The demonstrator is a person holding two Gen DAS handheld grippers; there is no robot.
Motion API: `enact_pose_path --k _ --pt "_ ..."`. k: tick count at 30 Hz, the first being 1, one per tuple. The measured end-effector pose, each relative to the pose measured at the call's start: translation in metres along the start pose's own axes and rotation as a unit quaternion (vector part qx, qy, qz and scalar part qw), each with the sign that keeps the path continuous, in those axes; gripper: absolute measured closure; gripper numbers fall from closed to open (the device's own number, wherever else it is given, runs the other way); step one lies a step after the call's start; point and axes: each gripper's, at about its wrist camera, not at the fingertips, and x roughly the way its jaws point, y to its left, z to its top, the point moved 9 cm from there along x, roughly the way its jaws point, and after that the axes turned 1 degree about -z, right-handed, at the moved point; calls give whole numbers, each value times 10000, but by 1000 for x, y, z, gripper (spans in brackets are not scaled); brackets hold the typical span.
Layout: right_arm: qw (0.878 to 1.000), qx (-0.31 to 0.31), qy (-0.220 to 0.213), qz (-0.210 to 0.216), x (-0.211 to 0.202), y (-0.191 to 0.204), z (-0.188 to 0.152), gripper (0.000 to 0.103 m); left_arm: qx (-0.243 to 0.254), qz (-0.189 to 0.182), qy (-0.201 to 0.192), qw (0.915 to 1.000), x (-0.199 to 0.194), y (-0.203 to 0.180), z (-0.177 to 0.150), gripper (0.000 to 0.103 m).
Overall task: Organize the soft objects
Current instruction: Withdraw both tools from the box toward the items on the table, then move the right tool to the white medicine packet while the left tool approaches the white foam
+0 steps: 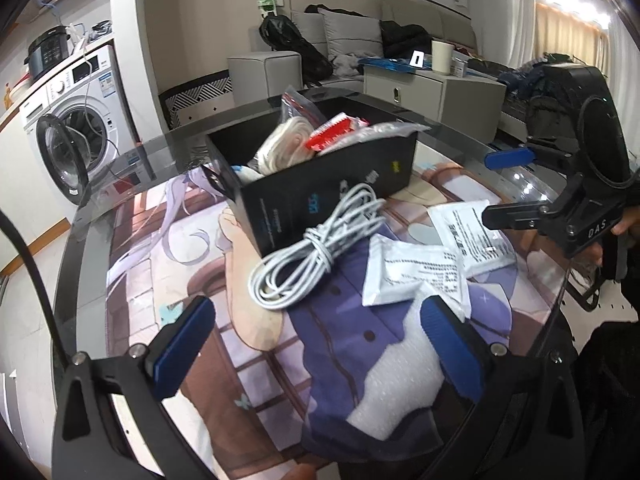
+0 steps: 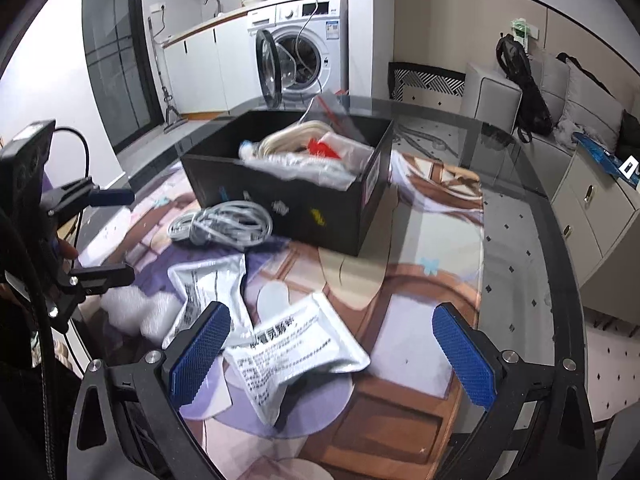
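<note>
A black box (image 1: 320, 196) (image 2: 296, 200) on the printed mat holds a cream rope coil (image 1: 286, 142), a red packet (image 1: 332, 134) and clear bags. A coiled grey cable (image 1: 316, 248) (image 2: 224, 224) lies against the box's front. Two white printed pouches (image 1: 416, 276) (image 2: 296, 356) and a piece of white foam wrap (image 1: 396, 392) (image 2: 132, 312) lie on the mat. My left gripper (image 1: 320, 352) is open and empty, above the mat, with the foam wrap near its right finger. My right gripper (image 2: 332, 356) is open and empty, over the nearer pouch.
The round glass table's edge (image 2: 560, 264) curves close on the right. A washing machine (image 2: 304, 48) with its door open, a grey sofa (image 1: 352, 36) with bags and a white cabinet (image 1: 432, 92) stand beyond the table.
</note>
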Motion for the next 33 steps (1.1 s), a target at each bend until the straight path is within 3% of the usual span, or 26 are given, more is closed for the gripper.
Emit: enact_pose_path --k 19,33 --pt "9993 -179 305 117 10 5 -24 0 675 17 358 9971 11 -32 -23 0" --pt "9973 -398 573 245 21 13 -37 0 529 238 536 9969 20 -15 -29 0"
